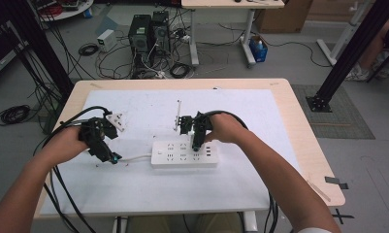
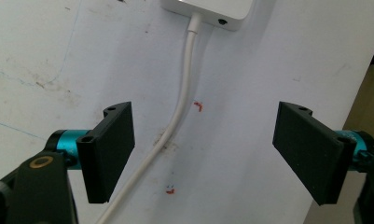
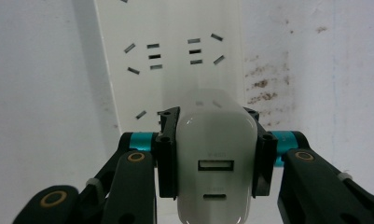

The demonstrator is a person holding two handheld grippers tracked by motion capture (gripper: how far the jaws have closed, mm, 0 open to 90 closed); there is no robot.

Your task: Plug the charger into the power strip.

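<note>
A white power strip lies on the white mat in the middle of the table, and its sockets show in the right gripper view. My right gripper is shut on a white USB charger, held just above the strip's right part. The charger's USB ports face the camera. Left of the strip, my left gripper hangs low over the strip's white cable. Its jaws stand open on either side of the cable and do not touch it. The strip's end lies just ahead.
A thin white rod lies on the mat behind the strip. The wooden table edge runs along the right. Computer towers and loose cables sit on the floor beyond the table.
</note>
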